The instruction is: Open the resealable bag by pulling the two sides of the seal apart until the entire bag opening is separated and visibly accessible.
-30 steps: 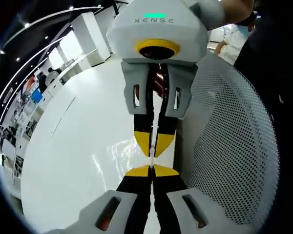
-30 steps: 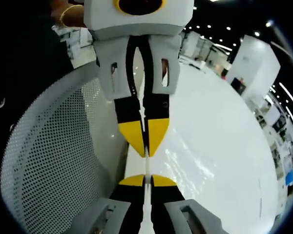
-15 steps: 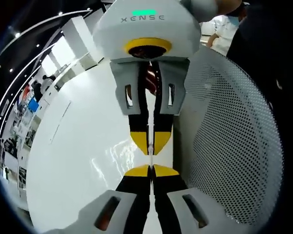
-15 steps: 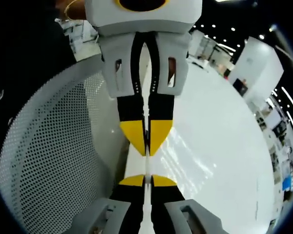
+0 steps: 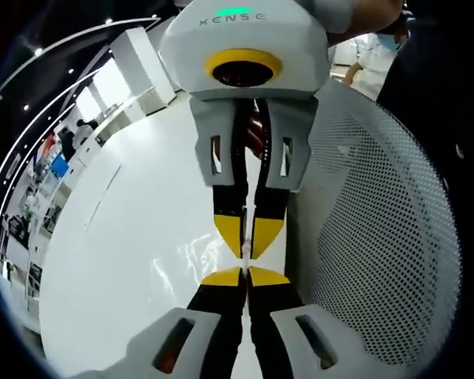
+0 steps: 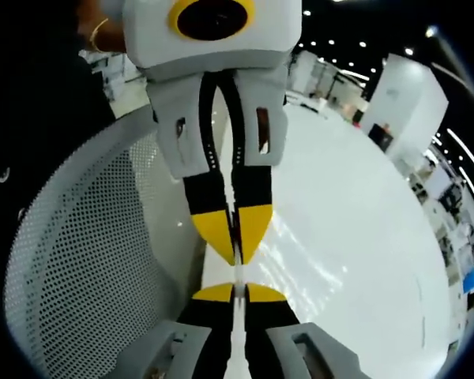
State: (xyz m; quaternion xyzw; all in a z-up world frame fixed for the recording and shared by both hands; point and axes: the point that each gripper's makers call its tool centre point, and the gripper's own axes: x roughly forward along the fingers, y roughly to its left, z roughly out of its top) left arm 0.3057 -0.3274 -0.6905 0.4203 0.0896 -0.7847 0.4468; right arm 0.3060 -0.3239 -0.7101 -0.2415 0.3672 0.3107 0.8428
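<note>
Glossy white counter beside perforated white mesh basket; left gripper and right gripper, tip to tip, each pinch thin clear bag seal; next: pull apart.

Bright overhead lights w/ glare streaks on glossy white worktop; strong fisheye bending at edges, bkgd soft, foreground sharp.

white table, perforated white basket
</note>
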